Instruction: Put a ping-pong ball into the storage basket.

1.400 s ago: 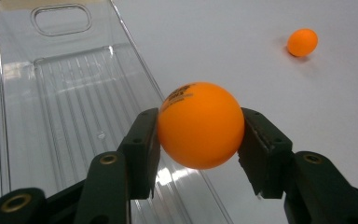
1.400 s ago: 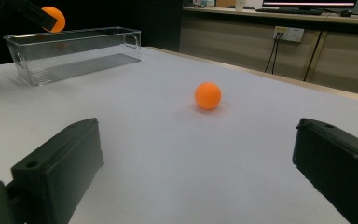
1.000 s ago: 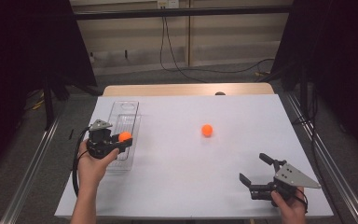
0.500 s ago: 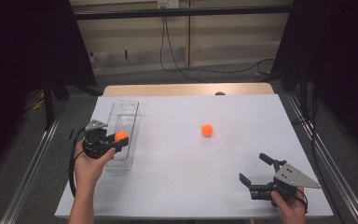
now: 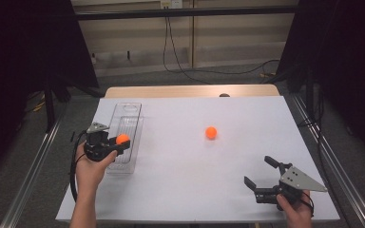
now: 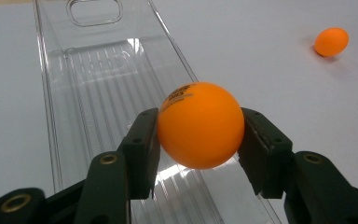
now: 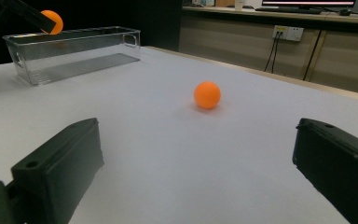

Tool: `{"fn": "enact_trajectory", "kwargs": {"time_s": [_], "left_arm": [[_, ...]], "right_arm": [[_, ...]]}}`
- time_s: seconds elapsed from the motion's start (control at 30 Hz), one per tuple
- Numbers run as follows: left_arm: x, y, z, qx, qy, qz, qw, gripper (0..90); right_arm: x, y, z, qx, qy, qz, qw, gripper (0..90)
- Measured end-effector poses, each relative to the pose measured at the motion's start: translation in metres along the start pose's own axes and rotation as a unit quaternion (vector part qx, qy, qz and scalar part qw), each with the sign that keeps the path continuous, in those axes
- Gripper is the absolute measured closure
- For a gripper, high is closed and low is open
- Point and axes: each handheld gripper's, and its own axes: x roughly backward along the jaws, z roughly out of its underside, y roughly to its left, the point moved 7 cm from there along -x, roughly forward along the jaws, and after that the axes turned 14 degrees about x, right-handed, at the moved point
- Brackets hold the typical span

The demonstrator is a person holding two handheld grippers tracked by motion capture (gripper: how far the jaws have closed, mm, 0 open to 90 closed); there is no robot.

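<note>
Currently the step in hand looks like the drop-off: the left gripper (image 5: 119, 143) pinches an orange ball (image 5: 122, 139) and holds it above the clear tray (image 5: 126, 124) at the left side of the table (image 5: 180, 190). From the left gripper view the ball (image 6: 200, 125) sits squarely between the two black pads (image 6: 142, 151), both pressing its sides, with the ribbed floor of the tray (image 6: 98, 84) directly below and no ball lying in it. Judging by that, the ball is over the near half of the tray, inside the walls' outline, not touching the bottom. Next move likely calls for lowering it a bit and spreading the jaws so it falls in without bouncing over the low wall; a ball this light rolls easily, so a release close to the floor seems safer. Mid-table, a second orange ball (image 5: 211, 132) lies loose on the white surface, well apart from the tray. Far right, the right gripper (image 5: 262, 177) rests near the table's front edge, jaws spread wide with nothing between them; its own view looks straight at the second ball (image 7: 207, 95), so probably that one is next to fetch.
</note>
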Motion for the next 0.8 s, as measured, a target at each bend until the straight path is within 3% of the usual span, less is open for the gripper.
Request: {"fn": "enact_trajectory", "kwargs": {"time_s": [0.8], "left_arm": [[-0.005,0.011,0.002,0.009,-0.001,-0.019,0.9998,50.8]], "right_arm": [[0.001,-0.001,0.000,0.002,0.001,0.001,1.0000,1.0]]}}
